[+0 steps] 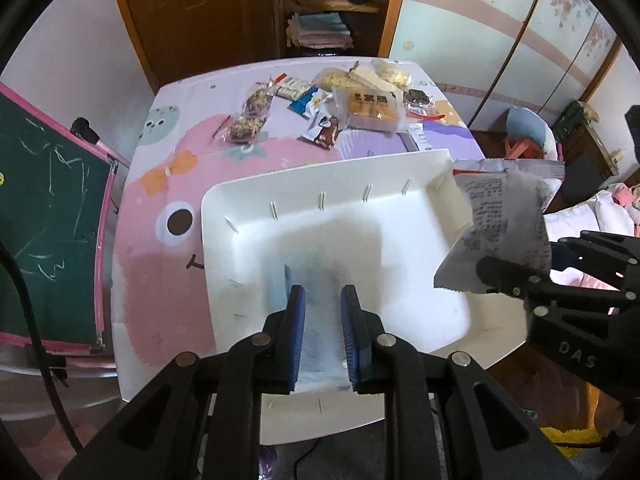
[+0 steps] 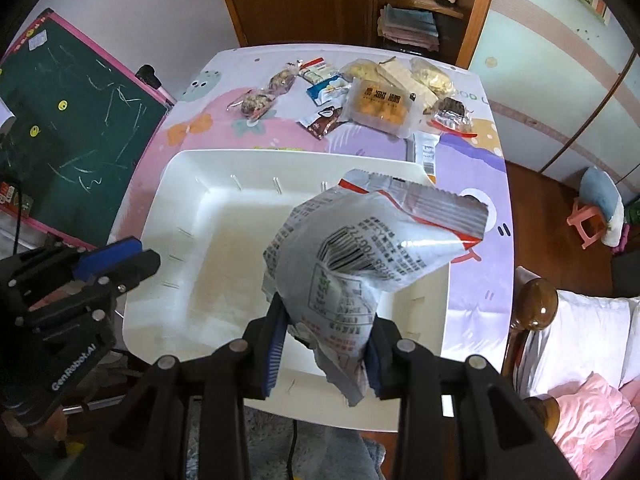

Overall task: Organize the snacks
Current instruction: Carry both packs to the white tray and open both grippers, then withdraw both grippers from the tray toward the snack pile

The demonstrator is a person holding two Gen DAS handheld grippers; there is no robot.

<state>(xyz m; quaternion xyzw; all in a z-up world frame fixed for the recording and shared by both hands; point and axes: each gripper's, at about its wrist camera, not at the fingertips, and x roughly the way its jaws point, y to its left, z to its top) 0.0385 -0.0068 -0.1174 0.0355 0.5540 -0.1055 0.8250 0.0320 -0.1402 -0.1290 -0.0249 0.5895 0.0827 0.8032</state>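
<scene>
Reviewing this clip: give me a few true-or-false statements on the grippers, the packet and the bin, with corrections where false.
1. The right gripper is shut on a silvery snack packet. True.
2. The white bin is already full of snacks. False: no snack lies on the part of its floor that shows.
3. The other snacks lie in a cluster on the table beyond the bin. True.
4. The left gripper holds a chocolate bar. False: its jaws are shut with no snack between them.
5. The packet shows a printed barcode. True.
</scene>
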